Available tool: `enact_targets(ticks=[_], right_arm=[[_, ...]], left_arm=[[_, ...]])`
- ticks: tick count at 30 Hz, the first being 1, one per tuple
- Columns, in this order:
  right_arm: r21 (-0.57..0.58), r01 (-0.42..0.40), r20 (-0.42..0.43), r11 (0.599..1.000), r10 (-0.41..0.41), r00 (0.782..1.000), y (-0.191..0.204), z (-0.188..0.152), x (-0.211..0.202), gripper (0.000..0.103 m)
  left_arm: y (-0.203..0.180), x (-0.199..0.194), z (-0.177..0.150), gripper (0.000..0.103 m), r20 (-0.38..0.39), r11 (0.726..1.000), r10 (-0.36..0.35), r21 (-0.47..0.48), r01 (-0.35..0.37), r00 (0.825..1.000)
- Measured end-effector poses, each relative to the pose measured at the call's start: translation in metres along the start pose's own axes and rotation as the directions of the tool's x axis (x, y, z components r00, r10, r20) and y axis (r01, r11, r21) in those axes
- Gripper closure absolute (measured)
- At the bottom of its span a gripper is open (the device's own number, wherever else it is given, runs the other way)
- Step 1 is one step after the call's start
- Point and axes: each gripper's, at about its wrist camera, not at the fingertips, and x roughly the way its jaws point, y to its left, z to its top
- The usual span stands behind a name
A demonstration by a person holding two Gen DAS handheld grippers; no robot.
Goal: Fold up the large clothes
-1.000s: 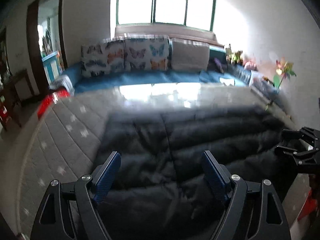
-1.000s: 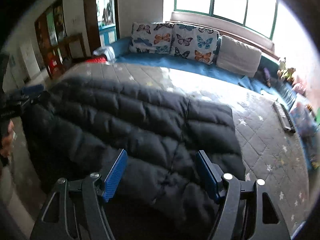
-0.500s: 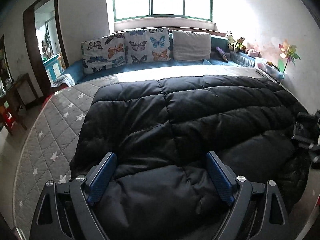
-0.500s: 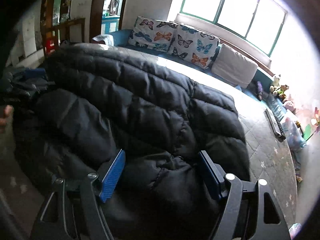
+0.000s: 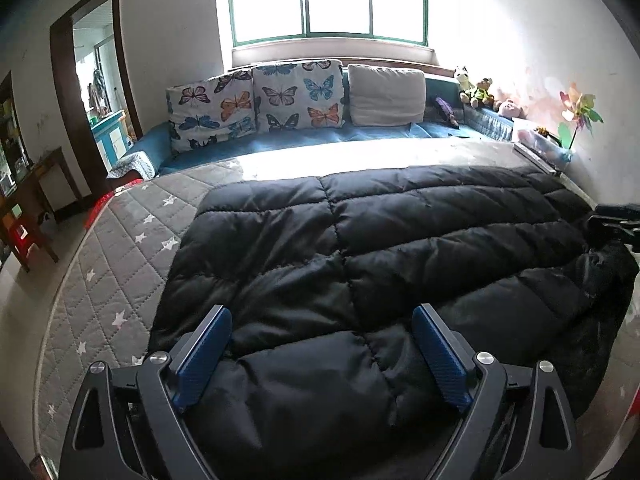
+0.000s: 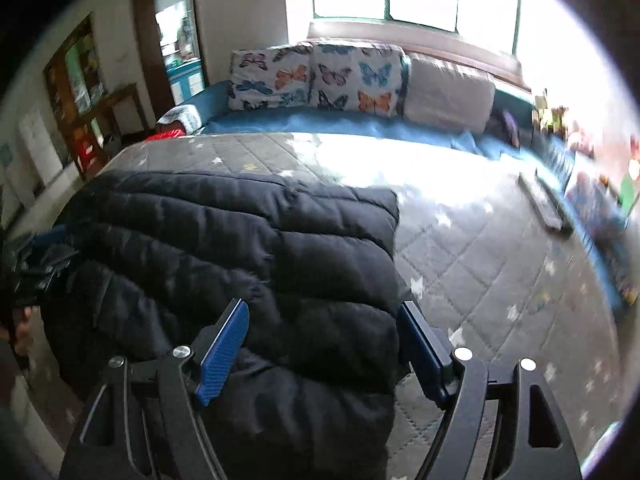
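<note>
A black quilted puffer coat (image 5: 360, 264) lies spread across a grey star-patterned mattress (image 5: 120, 264). My left gripper (image 5: 322, 314) hovers over the coat's near edge, jaws wide open, blue pads (image 5: 202, 354) clear of the fabric. In the right wrist view the coat (image 6: 256, 248) fills the left half, and its side edge runs down beside the right finger. My right gripper (image 6: 324, 308) hangs over that edge with its jaws opening; the coat is below and between them, not pinched. The right gripper (image 5: 616, 220) also shows at the coat's far right, and the left gripper (image 6: 40, 252) at its far left.
Butterfly pillows (image 5: 256, 108) and a beige pillow (image 5: 386, 94) lean on a blue bench under the window. Soft toys (image 5: 480, 90) and a pinwheel (image 5: 580, 108) line the right wall. A dark bar (image 6: 546, 206) lies on the mattress. A doorway (image 5: 100, 92) and wooden table (image 5: 36, 184) stand at left.
Left gripper's jaws have widened and it has sunk closer to the coat. Right gripper has swung sideways to the coat's side edge; bare mattress now shows on the right.
</note>
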Motion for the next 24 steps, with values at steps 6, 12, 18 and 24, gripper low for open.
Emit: enact_targets(ticks=[6,12,18,24], right_arm=[[0.153,-0.093,-0.067,0.984,0.104,0.992,-0.032,-0.005,0.032,0.013],[0.22,-0.192,-0.077,0.957,0.213,0.974,-0.049,-0.007,0.046,0.001],[0.254,-0.263,-0.088,0.931,0.293,0.952,-0.069,-0.004,0.06,0.0],[0.277,-0.32,-0.083,0.906,0.354,0.931,-0.078,-0.011,0.071,0.0]], left_arm=[[0.023,-0.024,0.015,0.0,0.068,0.999,0.01,-0.047,-0.007,0.998],[0.075,-0.013,0.033,0.0,0.036,0.979,-0.048,-0.195,0.054,0.998],[0.128,0.034,0.019,0.0,-0.091,0.925,-0.155,-0.362,0.112,0.984],[0.151,0.055,0.005,0.0,-0.084,0.897,-0.238,-0.401,0.185,0.968]])
